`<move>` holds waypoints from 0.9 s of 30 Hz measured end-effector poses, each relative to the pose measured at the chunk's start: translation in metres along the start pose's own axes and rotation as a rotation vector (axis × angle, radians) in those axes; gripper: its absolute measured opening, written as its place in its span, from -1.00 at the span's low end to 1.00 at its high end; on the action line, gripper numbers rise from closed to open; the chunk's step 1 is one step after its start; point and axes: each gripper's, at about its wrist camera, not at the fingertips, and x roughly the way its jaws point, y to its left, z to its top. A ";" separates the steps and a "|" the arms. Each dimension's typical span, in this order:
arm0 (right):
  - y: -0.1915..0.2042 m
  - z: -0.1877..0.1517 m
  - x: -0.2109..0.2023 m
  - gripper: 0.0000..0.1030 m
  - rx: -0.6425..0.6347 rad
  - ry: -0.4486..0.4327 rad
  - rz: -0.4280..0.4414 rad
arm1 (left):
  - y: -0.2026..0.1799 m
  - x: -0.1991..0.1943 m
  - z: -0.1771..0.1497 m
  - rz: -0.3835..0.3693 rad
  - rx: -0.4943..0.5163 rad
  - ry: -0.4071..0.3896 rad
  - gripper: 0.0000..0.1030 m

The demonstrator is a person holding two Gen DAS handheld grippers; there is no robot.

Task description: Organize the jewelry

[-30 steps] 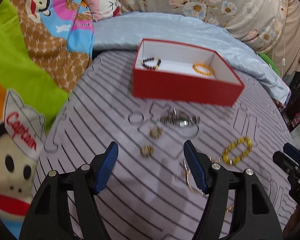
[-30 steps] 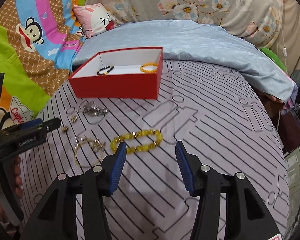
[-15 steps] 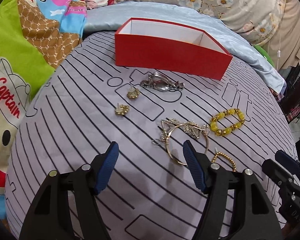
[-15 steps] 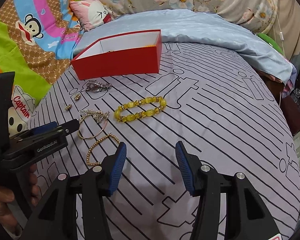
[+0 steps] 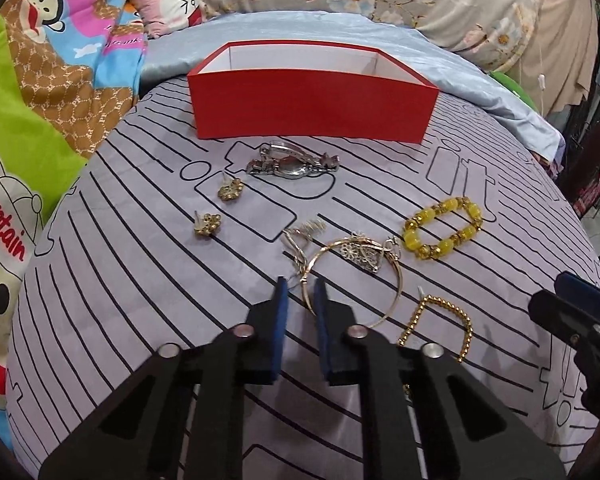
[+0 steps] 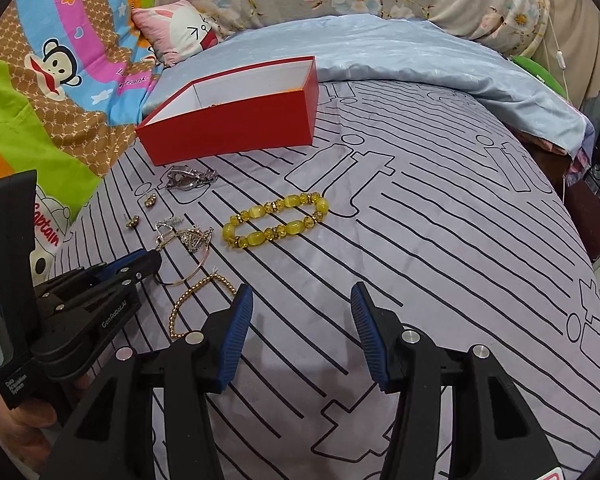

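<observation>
Bright, even light; soft shadows, sharp focus, fisheye bending at edges

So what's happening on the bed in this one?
A person is sorting jewelry into a red box. The left gripper is closing its jaws around the rim of a thin gold bangle lying on the striped sheet. The right gripper hangs open over bare sheet. A yellow bead bracelet, gold bead bracelet, watch and two earrings lie loose.
</observation>
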 end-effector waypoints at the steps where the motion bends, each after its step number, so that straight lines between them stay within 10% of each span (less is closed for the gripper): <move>1: 0.000 0.000 0.000 -0.02 0.000 0.000 0.002 | -0.001 0.000 0.000 -0.003 0.006 -0.001 -0.92; 27: 0.015 0.003 0.007 -0.02 -0.027 0.017 0.031 | 0.023 -0.058 0.017 -0.177 -0.100 -0.065 -1.00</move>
